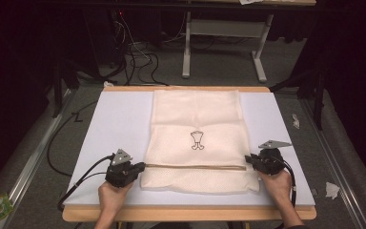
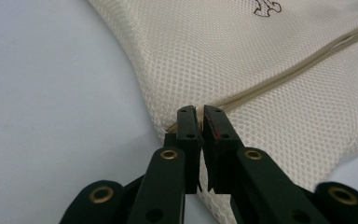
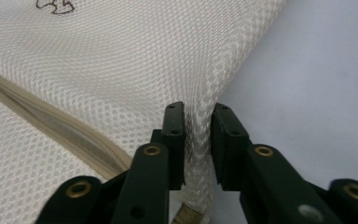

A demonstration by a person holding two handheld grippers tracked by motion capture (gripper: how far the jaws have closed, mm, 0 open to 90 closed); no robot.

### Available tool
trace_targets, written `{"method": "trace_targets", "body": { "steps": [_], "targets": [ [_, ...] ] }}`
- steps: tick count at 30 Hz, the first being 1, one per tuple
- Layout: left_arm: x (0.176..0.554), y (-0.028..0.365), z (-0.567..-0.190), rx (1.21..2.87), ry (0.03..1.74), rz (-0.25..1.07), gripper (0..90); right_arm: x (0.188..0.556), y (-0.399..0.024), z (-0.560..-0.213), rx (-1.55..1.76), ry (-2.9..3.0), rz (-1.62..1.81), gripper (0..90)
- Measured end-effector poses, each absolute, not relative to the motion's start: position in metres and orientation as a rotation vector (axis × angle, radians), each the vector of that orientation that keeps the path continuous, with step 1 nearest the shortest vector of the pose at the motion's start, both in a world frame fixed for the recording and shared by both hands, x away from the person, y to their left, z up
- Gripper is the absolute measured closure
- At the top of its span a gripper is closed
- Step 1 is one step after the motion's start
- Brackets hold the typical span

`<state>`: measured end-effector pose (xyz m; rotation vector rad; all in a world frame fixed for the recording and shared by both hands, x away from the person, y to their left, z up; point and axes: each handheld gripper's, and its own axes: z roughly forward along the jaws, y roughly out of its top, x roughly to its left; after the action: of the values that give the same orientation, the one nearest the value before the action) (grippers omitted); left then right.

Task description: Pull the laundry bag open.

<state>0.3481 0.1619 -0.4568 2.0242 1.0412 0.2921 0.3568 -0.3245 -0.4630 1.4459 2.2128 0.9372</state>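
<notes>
We hold a cream mesh bag (image 1: 198,138) by its two side edges, one edge in each gripper. The bag lies flat in the middle of the white board (image 1: 114,119), and its long side runs from 6 o'clock up to 12 o'clock. A tan zipper (image 1: 195,167) crosses it near our end, running from 9 o'clock to 3 o'clock, right between our two grippers.

Our left gripper (image 2: 200,112) sits at 9 o'clock from the bag, at the left end of the zipper. Its jaws are almost together, with just a thin slit between them. The bag's edge sits at their tips, and we think they pinch it, but the tips hide the spot, so we cannot be sure.

Our right gripper (image 3: 198,109) sits at 3 o'clock from the bag, by the right end of the zipper. Its jaws stand a little apart. A fold of mesh rises between them, and the pads look loose on it.

Both hands are about the same way from the bag, one at each end of the zipper. So any pull goes along the zipper line, from side to side.

A small dark drawing (image 1: 197,140) sits in the middle of the bag. The board rests on a wooden table (image 1: 186,213). Around it is grey floor (image 1: 43,143), with black cables (image 1: 138,62) at 11 o'clock and a white frame (image 1: 224,28) at 12 o'clock.
</notes>
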Motion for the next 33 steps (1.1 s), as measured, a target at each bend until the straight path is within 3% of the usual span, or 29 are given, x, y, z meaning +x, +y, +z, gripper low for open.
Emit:
{"method": "trace_targets", "body": {
  "steps": [2, 6, 7, 11, 33],
  "targets": [
    [0.35, 0.162, -0.455, 2.005, 1.038, 0.278, 84.1, 0.356, -0.325, -0.462, 1.445, 2.202, 0.934, 75.4],
    [0.35, 0.164, -0.451, 1.987, 1.031, 0.292, 76.0, 0.353, -0.325, -0.457, 1.442, 2.179, 0.932, 65.7],
    [0.349, 0.165, -0.448, 1.98, 1.021, 0.312, 70.1, 0.352, -0.325, -0.455, 1.436, 2.165, 0.929, 63.6],
    [0.348, 0.172, -0.442, 1.952, 0.996, 0.322, 65.6, 0.347, -0.327, -0.449, 1.416, 2.143, 0.943, 57.0],
    [0.344, 0.208, -0.424, 1.846, 1.028, 0.43, 60.3, 0.333, -0.355, -0.429, 1.391, 1.964, 1.045, 50.0]
  ]
}}
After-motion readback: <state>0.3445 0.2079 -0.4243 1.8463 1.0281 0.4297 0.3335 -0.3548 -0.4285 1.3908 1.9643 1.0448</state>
